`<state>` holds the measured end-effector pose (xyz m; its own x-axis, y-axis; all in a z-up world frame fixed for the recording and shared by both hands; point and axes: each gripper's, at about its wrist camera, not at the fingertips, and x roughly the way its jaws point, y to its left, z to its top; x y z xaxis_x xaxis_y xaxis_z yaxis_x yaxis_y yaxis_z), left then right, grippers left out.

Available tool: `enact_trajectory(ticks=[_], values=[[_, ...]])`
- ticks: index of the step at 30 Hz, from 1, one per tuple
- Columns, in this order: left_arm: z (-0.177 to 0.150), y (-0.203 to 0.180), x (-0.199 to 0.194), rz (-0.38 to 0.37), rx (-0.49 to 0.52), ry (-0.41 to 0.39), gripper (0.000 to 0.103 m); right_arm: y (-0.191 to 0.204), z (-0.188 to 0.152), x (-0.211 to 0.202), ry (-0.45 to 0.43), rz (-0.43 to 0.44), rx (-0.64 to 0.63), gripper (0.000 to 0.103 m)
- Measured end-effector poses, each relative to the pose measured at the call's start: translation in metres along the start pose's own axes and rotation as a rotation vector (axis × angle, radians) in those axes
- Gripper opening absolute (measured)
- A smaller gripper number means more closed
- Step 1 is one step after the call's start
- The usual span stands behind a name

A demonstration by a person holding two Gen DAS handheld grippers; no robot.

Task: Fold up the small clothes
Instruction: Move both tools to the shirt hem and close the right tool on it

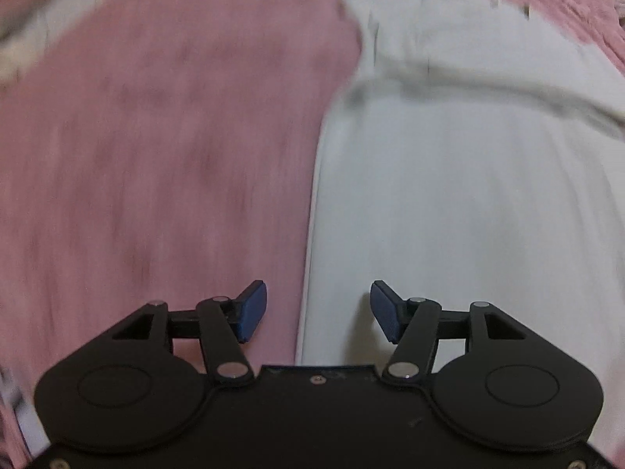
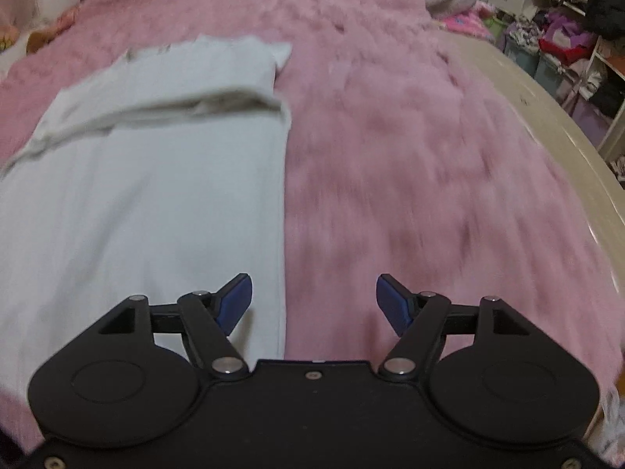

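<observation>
- I'm seeing soft, dim, even indoor light, no glare.
- Motion blur is smearing the pink blanket in both views.
- Fisheye is bending the edges.
- Blue pads are staying sharp, casting faint shadows.

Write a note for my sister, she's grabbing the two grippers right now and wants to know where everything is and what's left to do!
Left gripper: open, holding nothing, straddling the left long edge of the pale garment.
Right gripper: open, holding nothing, straddling the garment's right long edge.
The garment lies flat on the fuzzy pink blanket, a long narrow strip with straight sides.
Done, as it seems: the sides look folded in, and the far end has a raised crosswise fold.
Left, probably: grip the near end with both grippers and fold it toward the far end. The views are blurred, so check the edges first.
</observation>
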<state>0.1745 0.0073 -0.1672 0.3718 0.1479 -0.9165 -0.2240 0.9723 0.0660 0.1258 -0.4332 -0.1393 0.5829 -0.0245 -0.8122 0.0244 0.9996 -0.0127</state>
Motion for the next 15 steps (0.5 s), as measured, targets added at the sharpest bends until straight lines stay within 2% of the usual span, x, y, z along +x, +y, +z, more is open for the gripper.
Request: enact_trajectory(ticks=[4,7,9,15], values=[[-0.063,0.007,-0.023,0.003,0.008,0.006,0.061,0.002,-0.035,-0.019,0.061,0.031,0.023,0.072],[-0.083,0.016,-0.027,-0.036,-0.028,-0.019,0.063,0.005,-0.052,-0.023,0.074,0.042,0.050,0.075],[-0.086,0.019,-0.016,-0.074,-0.046,0.005,0.064,0.008,-0.058,-0.019,0.084,0.048,0.071,0.075],[-0.082,-0.001,-0.001,-0.004,0.011,0.035,0.071,0.020,-0.059,-0.013,0.077,0.037,0.052,0.081]])
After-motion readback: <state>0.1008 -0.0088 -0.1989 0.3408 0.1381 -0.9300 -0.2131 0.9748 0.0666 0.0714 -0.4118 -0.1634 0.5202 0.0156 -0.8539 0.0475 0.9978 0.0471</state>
